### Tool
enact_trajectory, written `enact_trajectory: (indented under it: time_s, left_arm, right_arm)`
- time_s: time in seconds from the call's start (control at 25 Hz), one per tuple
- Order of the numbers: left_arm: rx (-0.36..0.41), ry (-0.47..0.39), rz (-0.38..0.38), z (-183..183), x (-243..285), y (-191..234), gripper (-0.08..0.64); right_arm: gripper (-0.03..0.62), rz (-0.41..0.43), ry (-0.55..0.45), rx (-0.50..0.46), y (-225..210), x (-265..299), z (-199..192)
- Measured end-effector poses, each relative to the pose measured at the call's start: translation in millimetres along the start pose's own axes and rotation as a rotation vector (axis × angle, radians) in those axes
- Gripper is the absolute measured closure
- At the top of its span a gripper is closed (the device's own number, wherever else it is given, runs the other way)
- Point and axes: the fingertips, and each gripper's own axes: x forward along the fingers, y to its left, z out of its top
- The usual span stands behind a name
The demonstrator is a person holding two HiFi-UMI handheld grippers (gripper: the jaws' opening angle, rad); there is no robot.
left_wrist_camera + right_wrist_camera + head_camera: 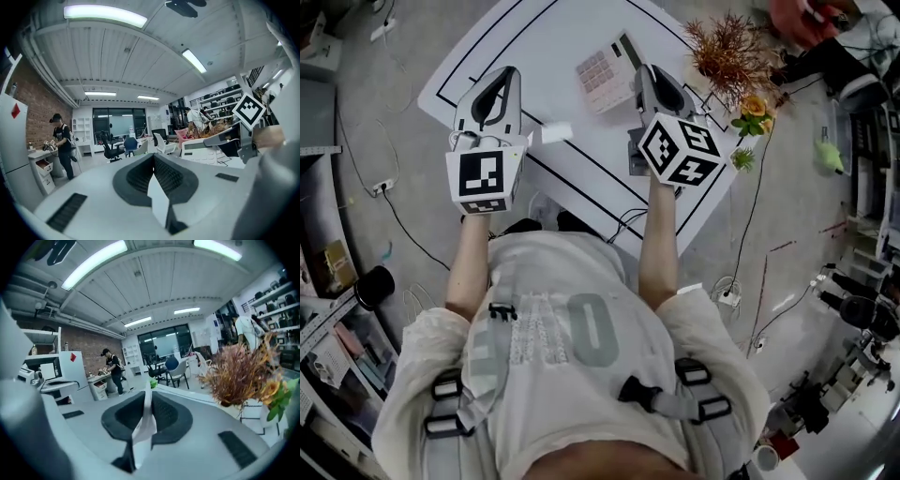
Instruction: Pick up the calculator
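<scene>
The calculator (602,77) lies on the counter (544,42), its right edge hidden by the closed right tool (646,72); contact cannot be judged; the left tool (509,75) is closed; a dried plant (727,47) is seen nearby.

White table (546,45), top marked with a black double-line rectangle, set at an angle on the grey floor (412,37). Inside the rectangle toward the far side: calculator (606,74), keys up; cannot tell whether it rests flat on the top or is raised off it. Near the front line lies a small white piece (556,132); at the right corner stands a bunch of dried plant (727,47) with an orange flower (754,106) just beside it, at the table's edge.
</scene>
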Motion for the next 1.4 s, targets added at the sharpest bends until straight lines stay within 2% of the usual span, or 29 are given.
enact_trajectory:
  time_s: [0.16,0.4,0.72,0.96,1.4]
  left_arm:
    - [-0.008,-0.06,0.001,28.8,-10.6,5.5,0.54]
    - [-0.04,-0.138,0.007,61.8,-28.5,17.0,0.54]
    - [-0.056,-0.185,-0.003,71.9,-36.3,19.9,0.54]
    - [-0.021,-0.186,-0.022,73.8,-36.4,17.0,0.54]
    - [-0.046,-0.165,-0.01,65.9,-35.6,15.5,0.54]
  right_arm:
    - [0.539,-0.05,-0.122,-0.107,23.3,-31.4,38.2]
    - [0.54,-0.063,-0.246,-0.208,60.0,-56.0,63.8]
    - [0.54,-0.078,-0.304,-0.357,103.4,-70.4,70.5]
    - [0.539,-0.055,-0.302,-0.347,118.7,-70.2,59.8]
    - [0.539,-0.039,-0.278,-0.333,116.0,-70.0,55.3]
